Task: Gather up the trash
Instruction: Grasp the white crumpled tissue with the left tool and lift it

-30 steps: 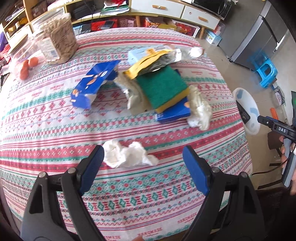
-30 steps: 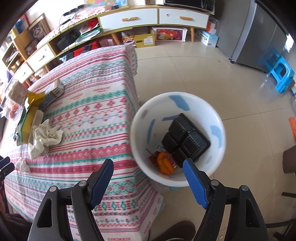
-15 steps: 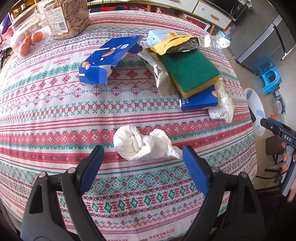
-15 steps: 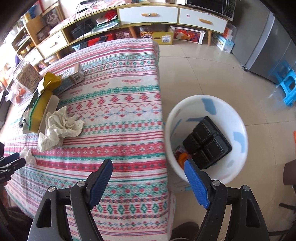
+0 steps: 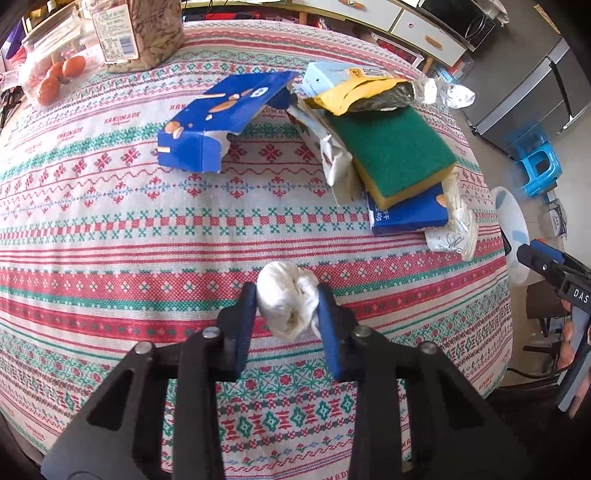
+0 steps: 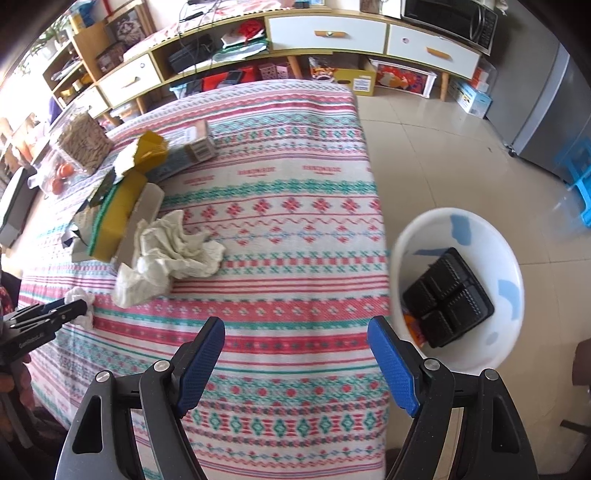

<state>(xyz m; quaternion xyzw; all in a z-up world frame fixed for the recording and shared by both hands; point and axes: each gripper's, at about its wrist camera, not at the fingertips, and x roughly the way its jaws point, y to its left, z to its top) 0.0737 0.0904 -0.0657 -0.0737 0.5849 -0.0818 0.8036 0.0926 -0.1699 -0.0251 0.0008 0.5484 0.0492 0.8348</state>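
One crumpled white paper tissue (image 5: 286, 304) sits clenched in the left gripper (image 5: 286, 308); right gripper (image 6: 295, 365) gapes empty; soft wad could slip before reaching the white plastic bin (image 6: 513, 266).

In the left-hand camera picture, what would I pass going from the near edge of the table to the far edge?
Left gripper squeezing a tissue wad → blue box → jar.

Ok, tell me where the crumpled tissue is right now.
The crumpled tissue is pinched in the left claw at the table's near edge, in front of the green sponge pile.
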